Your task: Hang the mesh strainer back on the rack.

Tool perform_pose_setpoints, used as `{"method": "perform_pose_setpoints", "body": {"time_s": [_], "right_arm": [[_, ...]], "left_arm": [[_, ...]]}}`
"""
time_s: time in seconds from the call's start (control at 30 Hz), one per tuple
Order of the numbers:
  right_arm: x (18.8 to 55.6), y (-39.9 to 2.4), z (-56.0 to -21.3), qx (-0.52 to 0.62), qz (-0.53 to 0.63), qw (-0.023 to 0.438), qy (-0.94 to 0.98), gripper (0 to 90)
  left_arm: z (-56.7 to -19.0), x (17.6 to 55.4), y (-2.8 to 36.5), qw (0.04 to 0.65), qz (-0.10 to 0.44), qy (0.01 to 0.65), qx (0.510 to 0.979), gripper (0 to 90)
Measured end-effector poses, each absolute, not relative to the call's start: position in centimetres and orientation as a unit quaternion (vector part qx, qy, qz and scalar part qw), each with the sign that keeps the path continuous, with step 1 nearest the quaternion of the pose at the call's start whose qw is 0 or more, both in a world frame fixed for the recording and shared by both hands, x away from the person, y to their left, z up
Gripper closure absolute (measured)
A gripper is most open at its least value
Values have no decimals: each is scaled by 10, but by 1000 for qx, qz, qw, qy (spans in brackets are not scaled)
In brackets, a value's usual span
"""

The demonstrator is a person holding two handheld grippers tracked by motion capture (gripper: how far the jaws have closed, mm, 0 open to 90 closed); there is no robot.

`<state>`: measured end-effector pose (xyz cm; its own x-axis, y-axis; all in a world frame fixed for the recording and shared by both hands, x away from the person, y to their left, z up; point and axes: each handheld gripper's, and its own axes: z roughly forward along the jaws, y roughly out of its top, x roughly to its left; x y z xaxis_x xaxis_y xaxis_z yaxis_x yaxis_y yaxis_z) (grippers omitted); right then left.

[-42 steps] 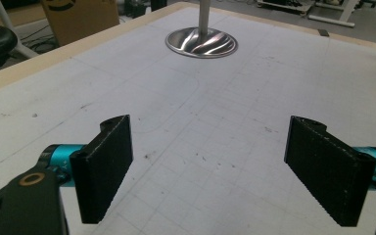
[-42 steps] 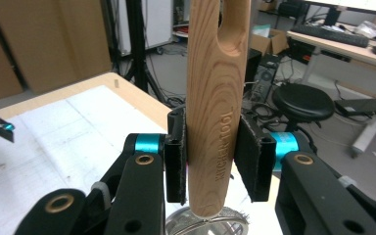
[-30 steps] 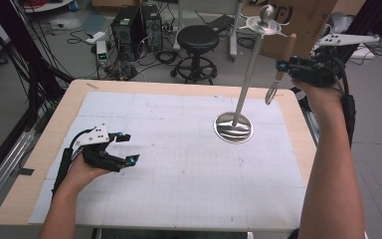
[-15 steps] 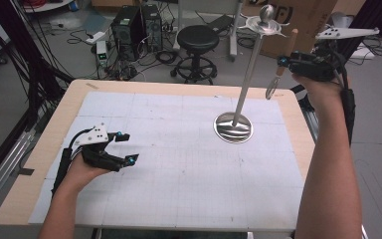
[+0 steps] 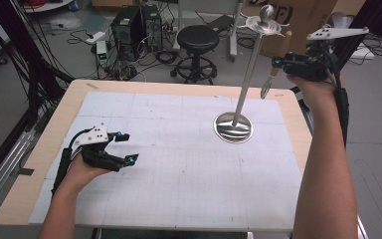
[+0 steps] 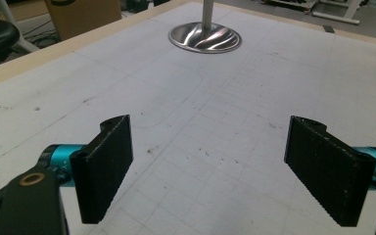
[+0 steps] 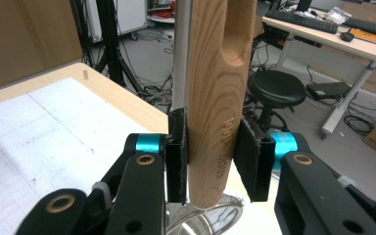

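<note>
A metal stand rises from a round shiny base (image 5: 234,127) right of the table's middle; its thin pole (image 5: 247,72) ends in a hooked crown with a knob (image 5: 265,19). High beside the pole, my right gripper (image 5: 277,62) is shut on a wooden-handled utensil (image 5: 270,74) that hangs with its metal end (image 5: 265,90) down. In the right gripper view both pads (image 7: 176,156) press on the wooden handle (image 7: 218,98), which has a long slot, and the pole (image 7: 181,54) stands just behind it. My left gripper (image 5: 130,146) rests open on the mat at the left, nothing between its pads (image 6: 103,171); the base (image 6: 204,38) lies ahead.
A white gridded mat (image 5: 169,179) covers the wooden table (image 5: 40,154). Beyond the far edge stand a black stool (image 5: 197,39), computer towers (image 5: 132,25), a cardboard box (image 5: 306,15) and floor cables. A black frame runs along the left side.
The right gripper has shifted slightly with the utensil, whose wooden handle now sticks up above the jaws near the pole. The left gripper has stayed put.
</note>
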<state>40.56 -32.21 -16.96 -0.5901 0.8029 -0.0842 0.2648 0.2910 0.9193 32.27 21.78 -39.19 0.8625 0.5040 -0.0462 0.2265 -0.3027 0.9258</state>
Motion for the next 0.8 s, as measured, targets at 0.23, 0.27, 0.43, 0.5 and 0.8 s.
{"method": "perform_pose_setpoints", "body": {"time_s": [0.23, 0.27, 0.43, 0.5, 0.8], "right_arm": [[410, -323, -172, 367, 473, 282, 750, 681], [411, -323, -172, 371, 473, 282, 748, 681], [415, -324, -170, 376, 469, 286, 746, 681], [417, -323, -170, 381, 467, 287, 745, 681], [421, -316, -172, 394, 473, 291, 733, 545]], "left_arm": [[-392, 322, 218, 543, 126, 227, 798, 188], [-392, 322, 218, 543, 126, 227, 798, 188], [-394, 323, 218, 542, 126, 233, 797, 188], [-394, 323, 218, 542, 127, 233, 797, 188], [-393, 322, 219, 545, 126, 231, 796, 188]]}}
